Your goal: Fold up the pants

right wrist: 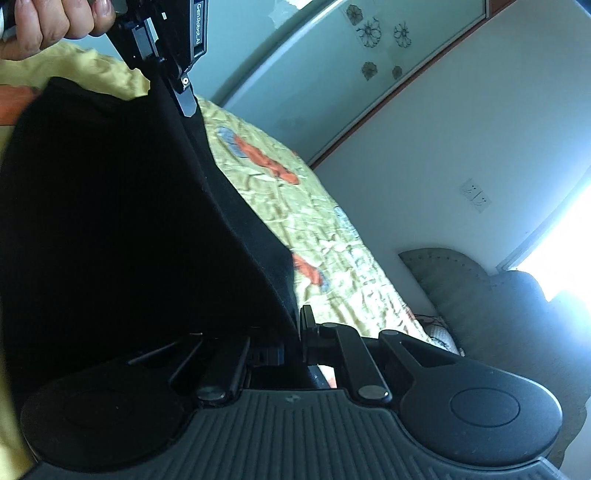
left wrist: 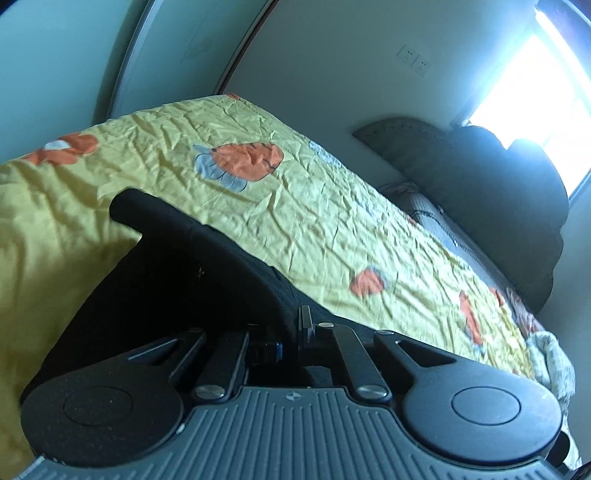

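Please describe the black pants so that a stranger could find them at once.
Look at the bed with the yellow bedspread printed with orange shapes. The pants hang above it, clamped by both grippers' jaws. They are the only plain black cloth there.

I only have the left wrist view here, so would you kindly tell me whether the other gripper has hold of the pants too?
Observer: Yes. The right gripper is shut on the black pants.
Operator: Thank you. Does my own gripper show from there?
Observer: It does. The left gripper pinches the same edge further along, above the yellow bedspread.
Operator: And the hand on it?
Observer: The hand is wrapped round its handle, at the top left corner.
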Tool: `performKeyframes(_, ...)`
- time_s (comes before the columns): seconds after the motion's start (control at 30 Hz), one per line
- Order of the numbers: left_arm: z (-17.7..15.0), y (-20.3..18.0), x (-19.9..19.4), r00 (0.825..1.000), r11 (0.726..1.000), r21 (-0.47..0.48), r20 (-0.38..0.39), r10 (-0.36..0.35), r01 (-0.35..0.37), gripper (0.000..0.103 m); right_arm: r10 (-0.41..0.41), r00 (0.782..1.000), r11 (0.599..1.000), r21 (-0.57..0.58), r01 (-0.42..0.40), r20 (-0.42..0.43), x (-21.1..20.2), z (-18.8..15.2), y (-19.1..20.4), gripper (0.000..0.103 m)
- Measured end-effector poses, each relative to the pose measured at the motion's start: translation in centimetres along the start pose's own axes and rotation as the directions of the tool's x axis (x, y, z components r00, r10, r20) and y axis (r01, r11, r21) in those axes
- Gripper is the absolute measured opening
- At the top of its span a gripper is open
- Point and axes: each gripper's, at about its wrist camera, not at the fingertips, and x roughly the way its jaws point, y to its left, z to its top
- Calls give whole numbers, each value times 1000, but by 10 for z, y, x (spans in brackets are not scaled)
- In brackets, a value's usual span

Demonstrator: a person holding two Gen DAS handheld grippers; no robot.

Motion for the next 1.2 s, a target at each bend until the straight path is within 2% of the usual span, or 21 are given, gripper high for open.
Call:
performKeyframes(0.17, -20, 8, -21, 1000, 999, 43, -13, 11, -11, 5, 37, 999, 999, 16, -37, -15, -14, -5, 7, 8)
performKeyframes(0.37, -40, 13, -39, 999, 994, 102, -20, 31, -29, 5, 82, 996, 997, 11, -81, -36, -43, -14, 36, 8)
performKeyframes(0.57, -53, 29, -41, 997, 995, 87, -65, 51, -46, 5, 123, 991, 992, 3, -123, -60, -48, -12, 49, 8)
performKeyframes(0.83, -66, 32, -32, 991, 988, 131, -90, 97, -85, 7, 135, 987, 991, 13, -134, -91, -46, -16, 61, 7)
performKeyframes(0.9, -67, 30, -33, 990, 984, 148, -81, 117, -104, 20, 131, 987, 991, 12, -130, -93, -46, -16, 62, 8)
performKeyframes(1.03, -66, 29, -36, 985, 975, 169, -65, 159, -147, 38, 107, 990, 994, 2, -107, -93, -48, -18, 71, 8)
performKeyframes(1.2, -59, 39, -55, 977, 970, 137, -46, 209, -201, 40, 77, 994, 997, 10, -77, -83, -51, -21, 78, 8)
